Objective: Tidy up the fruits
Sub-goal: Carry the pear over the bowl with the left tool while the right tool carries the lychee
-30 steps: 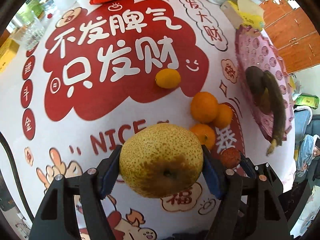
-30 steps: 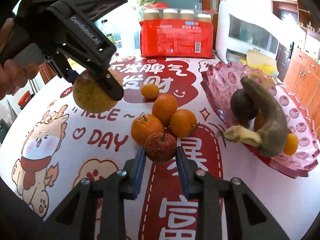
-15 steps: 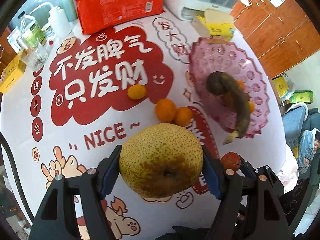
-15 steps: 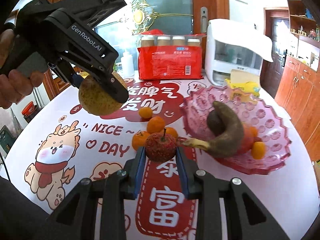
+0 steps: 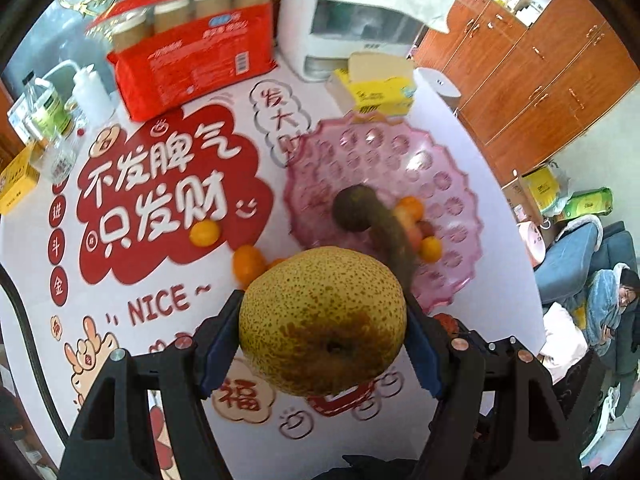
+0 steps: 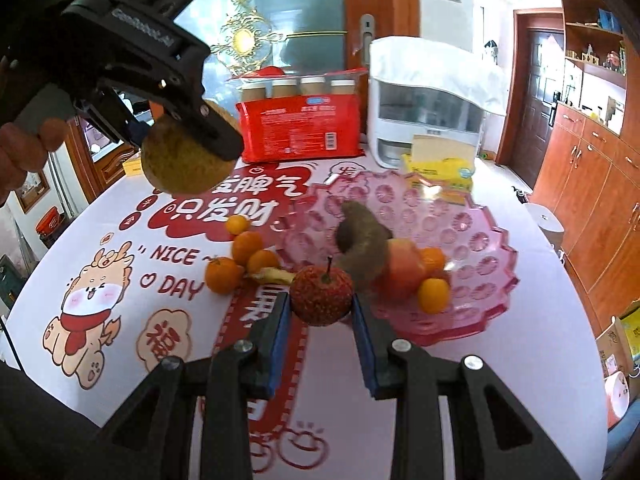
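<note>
My left gripper [image 5: 322, 322] is shut on a big speckled yellow pear [image 5: 324, 320] and holds it high above the table; it also shows in the right wrist view [image 6: 188, 152], up at the left. My right gripper [image 6: 320, 312] is shut on a small red hawthorn-like fruit [image 6: 321, 295], held above the table near the front rim of the pink fruit plate [image 6: 480, 248]. The plate holds a dark overripe banana [image 6: 364, 240], a peach-coloured fruit [image 6: 404, 268] and small oranges [image 6: 433, 294]. Several mandarins [image 6: 224, 274] lie on the tablecloth left of the plate.
A red pack of bottles [image 6: 300, 128], a white appliance [image 6: 428, 104] and a yellow tissue box [image 6: 440, 168] stand at the back of the table. Bottles [image 5: 52, 108] stand at the far left. Wooden cabinets [image 6: 592, 184] line the right side.
Both grippers have risen from the table with their fruits and moved toward the pink plate, which now sits closer and more central in both views.
</note>
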{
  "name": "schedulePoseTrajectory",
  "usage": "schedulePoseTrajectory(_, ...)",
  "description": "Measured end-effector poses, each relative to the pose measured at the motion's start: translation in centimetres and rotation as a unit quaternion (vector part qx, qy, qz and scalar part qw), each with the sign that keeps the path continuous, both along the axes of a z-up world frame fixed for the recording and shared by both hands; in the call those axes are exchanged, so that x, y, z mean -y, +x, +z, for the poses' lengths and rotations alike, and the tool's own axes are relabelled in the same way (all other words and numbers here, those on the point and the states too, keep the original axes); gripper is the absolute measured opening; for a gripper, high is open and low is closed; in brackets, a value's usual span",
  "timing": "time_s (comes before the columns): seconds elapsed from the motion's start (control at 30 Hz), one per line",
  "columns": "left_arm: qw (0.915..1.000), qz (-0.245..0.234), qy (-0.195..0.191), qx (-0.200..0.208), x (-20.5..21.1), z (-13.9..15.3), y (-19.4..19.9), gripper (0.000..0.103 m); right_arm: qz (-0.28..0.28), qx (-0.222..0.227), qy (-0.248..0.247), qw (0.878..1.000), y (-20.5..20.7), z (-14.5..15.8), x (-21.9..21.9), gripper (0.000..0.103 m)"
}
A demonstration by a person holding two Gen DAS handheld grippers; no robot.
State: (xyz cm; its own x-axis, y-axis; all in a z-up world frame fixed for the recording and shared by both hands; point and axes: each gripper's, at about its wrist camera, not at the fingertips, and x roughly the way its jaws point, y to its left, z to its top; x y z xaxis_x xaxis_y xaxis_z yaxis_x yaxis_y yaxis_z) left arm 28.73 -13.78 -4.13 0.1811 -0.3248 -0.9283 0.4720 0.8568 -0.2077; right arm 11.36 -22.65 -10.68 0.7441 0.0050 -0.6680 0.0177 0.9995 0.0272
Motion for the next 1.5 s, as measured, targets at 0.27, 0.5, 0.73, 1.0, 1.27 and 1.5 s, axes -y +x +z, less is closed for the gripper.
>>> schedulePoseTrajectory(0.27,0.9996,0.000,-0.012,0.024,5.1,1.2,0.5,0.072,0.006,-0.012,0.003,1.000,0.8,0.1,4.6,0.031)
schedulePoseTrajectory(0.5,0.9987,0.001,-0.033,0.038,9.0,0.2,1.4,0.073,0.004,-0.049,0.026,0.998,2.1,-1.5,8.1,0.031)
schedulePoseTrajectory(0.73,0.9978,-0.009,-0.045,0.048,12.8,-1.7,2.8,0.073,0.017,-0.066,0.054,0.996,2.8,-2.7,10.4,0.032)
schedulePoseTrajectory(1.0,0.9991,-0.013,0.000,0.039,17.1,-6.3,5.0,0.073,0.047,-0.075,0.074,0.993,3.6,-3.9,10.9,0.032)
schedulePoseTrajectory(1.27,0.9990,-0.020,0.026,0.031,18.7,-9.1,6.3,0.073,0.061,-0.074,0.096,0.991,4.4,-4.7,11.4,0.032)
schedulePoseTrajectory(1.5,0.9986,-0.023,0.039,0.027,19.0,-9.7,6.5,0.073,0.058,-0.068,0.110,0.990,4.2,-4.5,11.9,0.046)
